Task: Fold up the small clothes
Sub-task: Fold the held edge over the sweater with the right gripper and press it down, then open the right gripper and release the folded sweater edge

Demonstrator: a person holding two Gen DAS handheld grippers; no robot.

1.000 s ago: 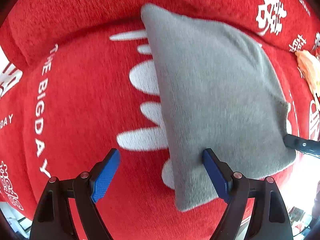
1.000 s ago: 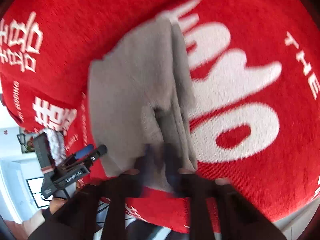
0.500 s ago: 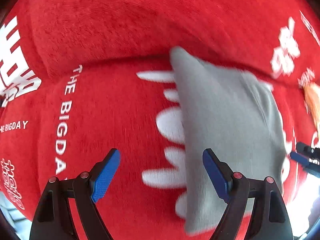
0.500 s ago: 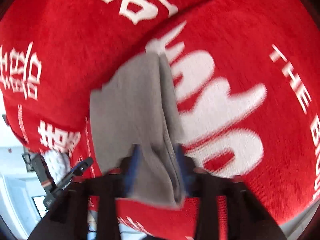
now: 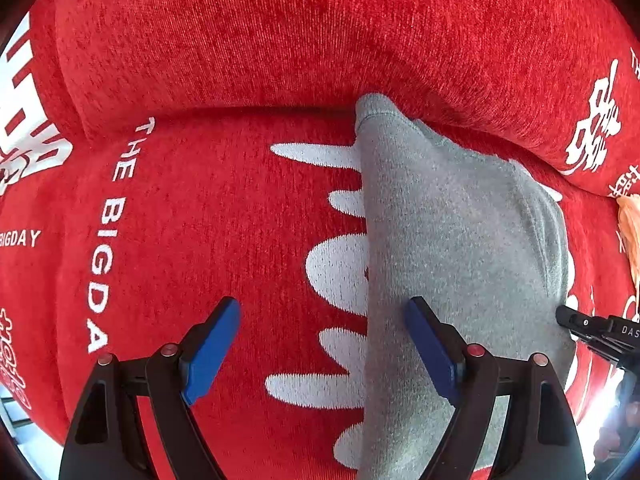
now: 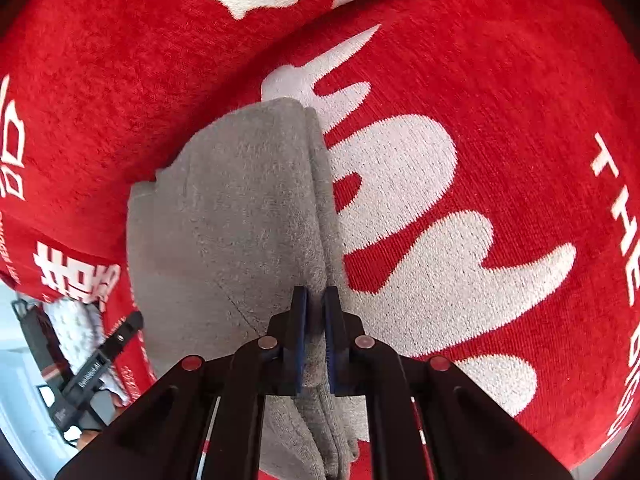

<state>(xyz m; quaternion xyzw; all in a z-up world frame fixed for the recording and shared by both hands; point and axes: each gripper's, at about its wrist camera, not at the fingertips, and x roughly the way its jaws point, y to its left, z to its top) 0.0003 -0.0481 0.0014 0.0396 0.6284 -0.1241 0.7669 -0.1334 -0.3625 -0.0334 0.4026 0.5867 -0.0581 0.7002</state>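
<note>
A grey knitted garment (image 5: 460, 248) lies folded on a red cover with white lettering (image 5: 200, 208). My left gripper (image 5: 322, 344) hovers open above it. Its right pad (image 5: 430, 348) is over the garment's left edge and its left pad (image 5: 210, 348) is over bare red fabric, with nothing held. In the right wrist view my right gripper (image 6: 316, 320) is shut on the near folded edge of the grey garment (image 6: 240, 208), and cloth bunches between the blue pads. The right gripper's black tip (image 5: 592, 328) shows at the garment's right side.
The red cover rises into a back cushion (image 5: 320, 40) just behind the garment. A peach cloth (image 5: 630, 232) lies at the right edge. A white patterned cloth (image 6: 72, 320) sits at the lower left beside the left gripper's body (image 6: 96, 364).
The left gripper has slid left, so the garment now sits further right in its view. The right jaws stood apart around the folded edge half a second ago and are now pinched on it.
</note>
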